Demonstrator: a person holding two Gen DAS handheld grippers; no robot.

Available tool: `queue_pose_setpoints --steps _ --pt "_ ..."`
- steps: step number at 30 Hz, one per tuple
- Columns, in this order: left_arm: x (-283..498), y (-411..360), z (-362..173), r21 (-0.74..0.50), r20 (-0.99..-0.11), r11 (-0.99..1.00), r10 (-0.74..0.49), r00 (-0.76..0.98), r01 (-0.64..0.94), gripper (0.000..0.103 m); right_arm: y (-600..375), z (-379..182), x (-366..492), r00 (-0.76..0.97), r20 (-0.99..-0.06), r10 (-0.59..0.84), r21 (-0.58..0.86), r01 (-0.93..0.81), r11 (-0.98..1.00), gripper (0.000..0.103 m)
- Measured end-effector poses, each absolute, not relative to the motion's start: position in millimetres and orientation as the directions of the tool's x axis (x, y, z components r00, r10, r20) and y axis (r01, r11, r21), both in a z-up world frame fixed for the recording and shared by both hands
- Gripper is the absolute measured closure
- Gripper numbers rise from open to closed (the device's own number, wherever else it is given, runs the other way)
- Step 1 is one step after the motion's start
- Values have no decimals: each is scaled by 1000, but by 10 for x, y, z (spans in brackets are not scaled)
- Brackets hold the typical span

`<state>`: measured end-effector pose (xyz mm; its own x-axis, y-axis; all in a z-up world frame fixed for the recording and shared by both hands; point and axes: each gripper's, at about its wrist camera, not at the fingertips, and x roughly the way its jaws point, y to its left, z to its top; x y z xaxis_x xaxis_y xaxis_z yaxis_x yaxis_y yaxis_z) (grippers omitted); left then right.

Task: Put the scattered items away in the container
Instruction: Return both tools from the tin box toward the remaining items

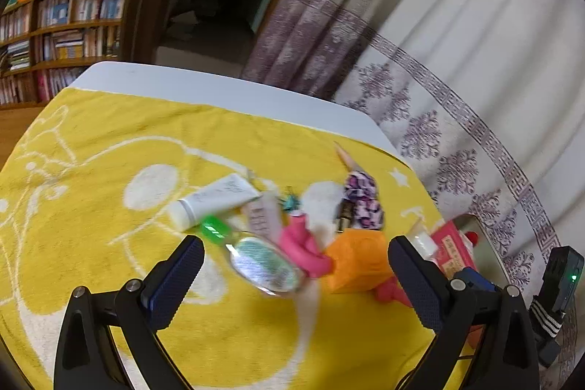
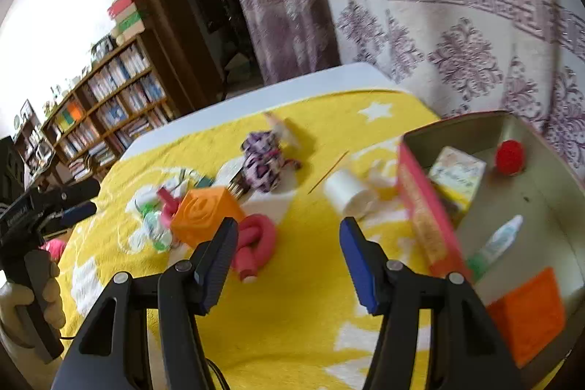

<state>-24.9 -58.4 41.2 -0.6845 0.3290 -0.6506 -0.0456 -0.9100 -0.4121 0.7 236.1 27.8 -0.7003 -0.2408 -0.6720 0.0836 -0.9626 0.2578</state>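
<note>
Orange cube (image 1: 356, 260) between left tool (image 1: 296, 280) tips

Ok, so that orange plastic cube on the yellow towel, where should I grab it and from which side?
Grip the orange plastic cube across two opposite flat side faces, coming down from above. It sits with a swirl-embossed face up. The knotted pink foam roller crowds one side and the clear bottle with the green cap another, so a level approach would likely bump them. The right hand-held gripper is open and looks nearest.
</note>
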Motion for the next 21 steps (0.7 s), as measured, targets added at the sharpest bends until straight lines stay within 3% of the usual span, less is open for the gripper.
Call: queue_pose_setpoints --steps 7,12,21 --pt "-254 -830 292 -426 -661 -905 313 -682 -3 1 2072 244 -89 -667 -694 -270 245 134 -960 41" --pt "-238 -980 247 -359 -672 -931 215 -708 58 1 1845 259 -201 -645 -708 -286 231 171 -958 41" --pt "-300 -1232 19 -414 -696 -902 224 -683 126 1 1510 75 -465 -604 -749 -270 197 185 -963 41"
